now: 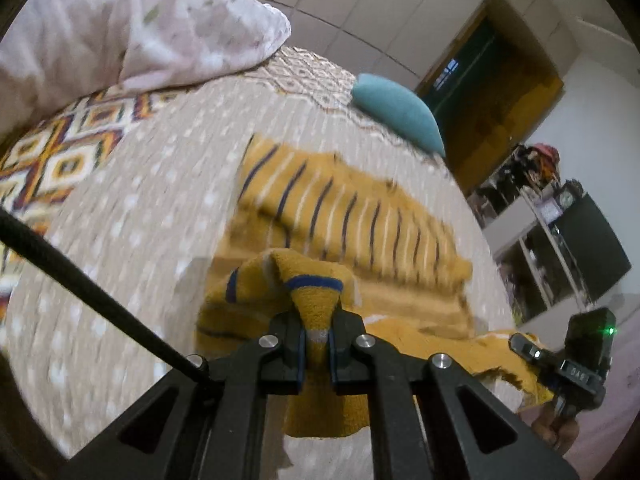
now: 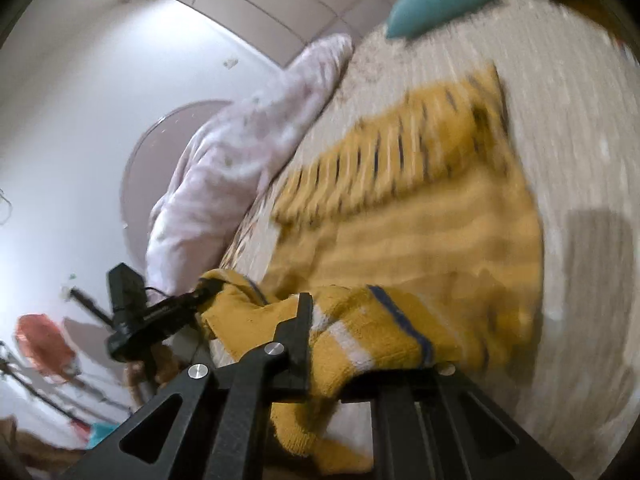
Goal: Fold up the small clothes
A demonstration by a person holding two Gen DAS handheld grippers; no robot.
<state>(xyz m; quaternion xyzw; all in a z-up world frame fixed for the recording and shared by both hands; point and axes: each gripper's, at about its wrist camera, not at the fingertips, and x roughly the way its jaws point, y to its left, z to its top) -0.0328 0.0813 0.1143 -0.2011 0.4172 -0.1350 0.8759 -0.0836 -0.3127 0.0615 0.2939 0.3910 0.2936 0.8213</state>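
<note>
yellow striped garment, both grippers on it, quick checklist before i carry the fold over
1. Left gripper pinching the yellow striped garment: ok, fabric is clamped between its fingers.
2. Right gripper holding the near edge: ok, though one finger is hidden by cloth.
3. Far half lying flat on the bedspread: ok.
4. Teal pillow out of the landing spot: ok.
5. Pink blanket out of the way: ok.
6. Corners aligned: cannot tell, blurred.
</note>
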